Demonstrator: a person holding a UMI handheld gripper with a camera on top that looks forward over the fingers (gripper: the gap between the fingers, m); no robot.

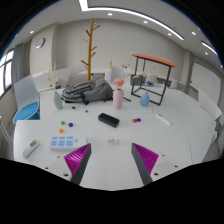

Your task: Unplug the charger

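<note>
My gripper point(112, 158) is open and empty, with its magenta pads point(78, 155) wide apart over bare white table point(112, 170). A black oblong block point(108, 120), possibly a power strip, lies on the table well beyond the fingers. A small white item point(164, 119) lies to its right. I cannot tell which of these is the charger, and no cable shows clearly. Nothing stands between the fingers.
Beyond the block stand a pink bottle point(118, 97), a blue cup point(144, 99) and a grey bag point(88, 92). A purple box point(62, 143) and a white remote point(31, 148) lie left of the fingers. A wooden coat stand point(92, 45) and an orange-topped side table point(152, 62) stand behind.
</note>
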